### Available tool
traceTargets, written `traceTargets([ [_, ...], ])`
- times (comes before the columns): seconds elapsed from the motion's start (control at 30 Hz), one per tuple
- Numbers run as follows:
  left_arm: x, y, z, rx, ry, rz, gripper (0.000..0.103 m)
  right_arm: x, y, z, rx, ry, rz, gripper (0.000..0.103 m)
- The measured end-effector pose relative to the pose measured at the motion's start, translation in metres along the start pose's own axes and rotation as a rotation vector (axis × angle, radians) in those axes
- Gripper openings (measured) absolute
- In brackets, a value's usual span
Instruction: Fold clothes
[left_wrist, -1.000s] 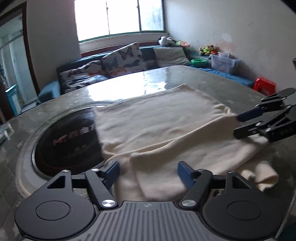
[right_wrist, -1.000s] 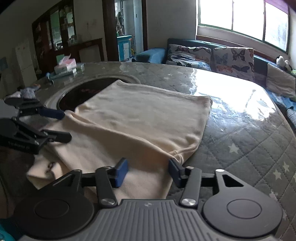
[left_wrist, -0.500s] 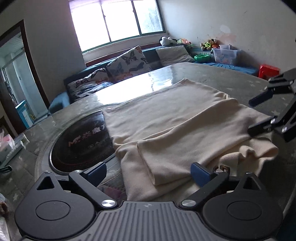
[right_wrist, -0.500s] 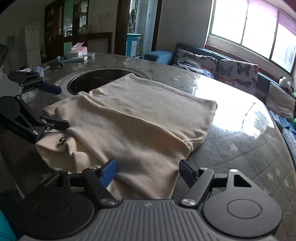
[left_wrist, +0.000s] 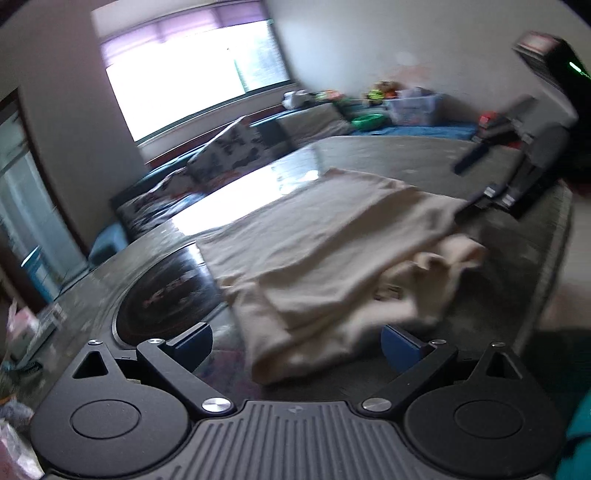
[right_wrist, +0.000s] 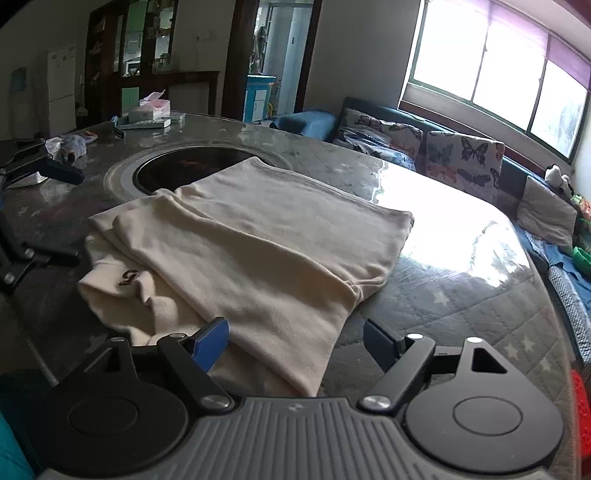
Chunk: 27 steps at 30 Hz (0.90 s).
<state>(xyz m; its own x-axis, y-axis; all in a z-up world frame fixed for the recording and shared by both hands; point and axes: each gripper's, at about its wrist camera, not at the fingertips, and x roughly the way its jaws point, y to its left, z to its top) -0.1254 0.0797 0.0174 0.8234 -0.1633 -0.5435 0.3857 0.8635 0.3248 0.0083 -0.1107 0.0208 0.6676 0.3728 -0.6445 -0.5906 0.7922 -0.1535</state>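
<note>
Two grippers stand off the near edge of a cream garment (right_wrist: 258, 236) that lies partly folded on the quilted, glossy table (right_wrist: 461, 295). Its far end overlaps the dark round cooktop (right_wrist: 177, 170) set into the tabletop.

The left gripper (left_wrist: 295, 341) has its blue pads spread wide; the near folded corner of the cloth lies between them but they do not press on it. The right gripper (right_wrist: 295, 338) has its jaws opening; the near-right corner of the garment sits between its pads, again unpinched. So nothing is held at present.

Several things could go wrong from here, in my judgement. The near-left corner, where a small dark emblem (right_wrist: 129, 277) shows, is bunched and rumpled rather than flat. If the next fold is laid over it, that lump is likely to be trapped inside and the stack comes out crooked. The fabric looks soft and thick in layers, so a pinch at the near edge may catch only the top layer and peel the fold open when lifted. The table top looks slick, so a sideways drag could slide the whole garment towards the cooktop or off the near edge. The left wrist view is blurred, so the exact lie of that corner is uncertain.
</note>
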Motion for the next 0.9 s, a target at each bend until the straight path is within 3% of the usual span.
traceTargets([
  [0.1,0.005,-0.018,-0.004,0.077,-0.014,-0.013,0.097,-0.006,0.003,-0.004,-0.025,0.009,0.005,0.085],
  [0.27,0.016,-0.03,-0.002,0.116,-0.044,-0.07,0.077,-0.015,0.008,-0.009,-0.072,0.019,0.017,0.085],
  [0.37,0.025,-0.029,0.001,0.107,-0.04,-0.095,0.048,-0.02,0.012,-0.01,-0.107,0.016,0.029,0.085],
  [0.43,0.03,-0.027,0.003,0.091,-0.032,-0.118,0.022,-0.021,0.016,-0.011,-0.125,0.013,0.044,0.085],
  [0.53,0.031,-0.02,0.009,0.046,-0.043,-0.142,0.012,-0.021,0.025,-0.012,-0.173,0.002,0.074,0.085],
  [0.8,0.044,0.013,0.04,-0.119,-0.064,-0.178,0.011,-0.011,0.045,-0.007,-0.293,-0.059,0.114,0.084],
  [0.9,0.053,0.017,0.043,-0.135,-0.05,-0.179,0.011,0.001,0.044,0.001,-0.271,-0.063,0.123,0.069],
])
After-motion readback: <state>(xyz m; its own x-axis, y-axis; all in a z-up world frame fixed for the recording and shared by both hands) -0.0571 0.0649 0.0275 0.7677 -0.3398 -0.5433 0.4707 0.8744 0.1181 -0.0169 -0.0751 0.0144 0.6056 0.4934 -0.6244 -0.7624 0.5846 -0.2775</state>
